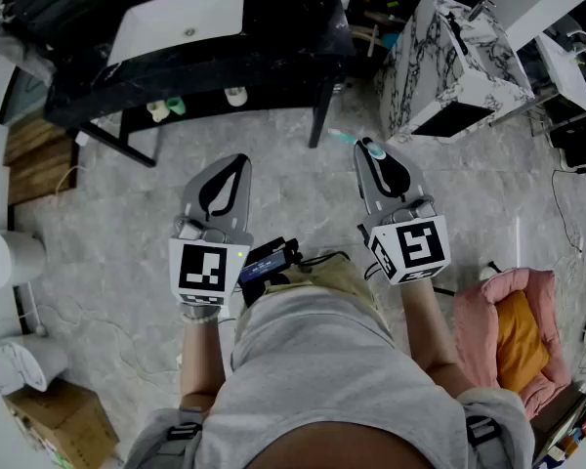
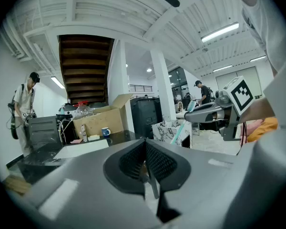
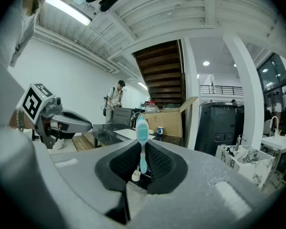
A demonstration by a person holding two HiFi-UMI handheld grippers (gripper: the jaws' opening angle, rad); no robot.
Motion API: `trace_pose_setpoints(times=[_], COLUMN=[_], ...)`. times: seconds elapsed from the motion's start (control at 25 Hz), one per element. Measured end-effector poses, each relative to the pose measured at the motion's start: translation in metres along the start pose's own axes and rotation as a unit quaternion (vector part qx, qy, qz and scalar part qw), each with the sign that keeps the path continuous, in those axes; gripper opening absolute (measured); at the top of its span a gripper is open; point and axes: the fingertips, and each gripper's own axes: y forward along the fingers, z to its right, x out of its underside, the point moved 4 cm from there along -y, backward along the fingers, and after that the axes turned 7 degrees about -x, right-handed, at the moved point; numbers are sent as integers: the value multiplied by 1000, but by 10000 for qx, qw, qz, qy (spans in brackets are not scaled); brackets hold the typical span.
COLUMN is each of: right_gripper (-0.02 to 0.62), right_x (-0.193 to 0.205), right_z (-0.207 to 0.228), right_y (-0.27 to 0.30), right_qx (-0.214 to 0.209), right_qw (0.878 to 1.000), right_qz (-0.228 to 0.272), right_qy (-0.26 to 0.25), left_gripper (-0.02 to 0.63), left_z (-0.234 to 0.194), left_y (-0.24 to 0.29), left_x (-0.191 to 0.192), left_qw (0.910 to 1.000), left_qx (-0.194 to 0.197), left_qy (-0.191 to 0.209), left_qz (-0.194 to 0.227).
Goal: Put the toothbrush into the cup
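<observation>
One toothbrush upright between right gripper jaws

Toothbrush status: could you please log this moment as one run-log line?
right claw: shut on toothbrush | left claw: shut, empty | stage: carrying, not yet placed

Both forearms extended forward, side by side, near level. Left gripper: jaws together, nothing between. Right gripper: jaws clamped on toothbrush.
</observation>
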Motion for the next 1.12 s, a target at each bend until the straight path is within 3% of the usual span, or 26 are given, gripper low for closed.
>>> trace_pose_setpoints(times=[1.12], right_gripper=[32], right_x=[-5], right_z=[-12], right_y=[-10], right_qx=[57], right_qw=[10000], right_qz=[59], right_qy=[-1], left_gripper=[11], left_z=[1], left_y=[-15], left_x=[-4], left_qw=[9998], left_qx=[45], left_qy=[34], left_qz=[169])
